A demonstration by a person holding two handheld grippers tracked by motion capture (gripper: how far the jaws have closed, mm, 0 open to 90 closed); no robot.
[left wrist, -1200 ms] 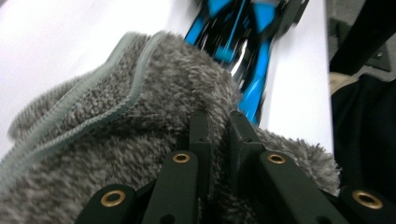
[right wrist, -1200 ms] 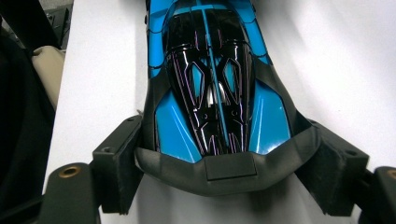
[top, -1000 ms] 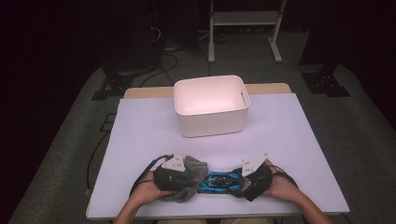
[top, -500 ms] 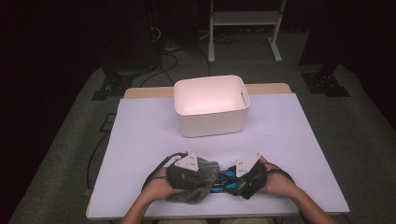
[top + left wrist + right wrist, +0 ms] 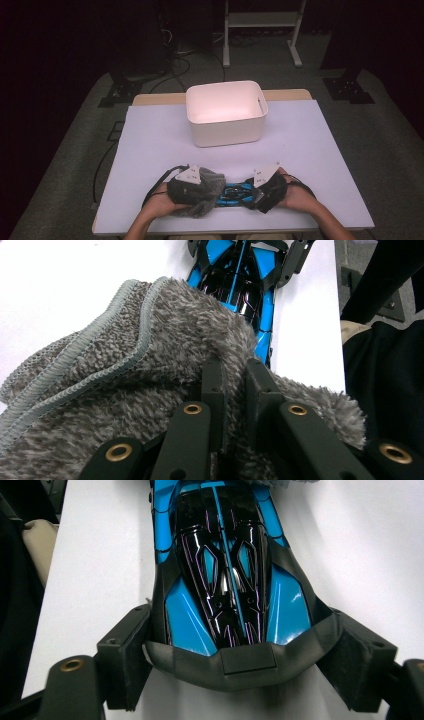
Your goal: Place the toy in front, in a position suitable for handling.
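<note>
A blue and black toy car [image 5: 234,194] lies near the table's front edge between my two grippers. My right gripper [image 5: 253,194] is shut on one end of it. In the right gripper view the jaws of that gripper [image 5: 242,662] press both sides of the car [image 5: 225,555]. My left gripper [image 5: 202,191] is shut on a grey fuzzy cloth [image 5: 207,182] draped over the car's other end. In the left gripper view the nearly closed jaws of that gripper [image 5: 235,372] pinch a fold of the cloth [image 5: 125,370], with the car [image 5: 240,275] beyond it.
A white plastic bin [image 5: 225,86] stands open at the back middle of the white table [image 5: 150,145]. Dark floor, cables and a stand's legs lie beyond the far edge. The person's forearms come in at the bottom.
The left gripper and the cloth slid a little to the right over the car's end, then eased back. The right gripper and the car stayed put.
</note>
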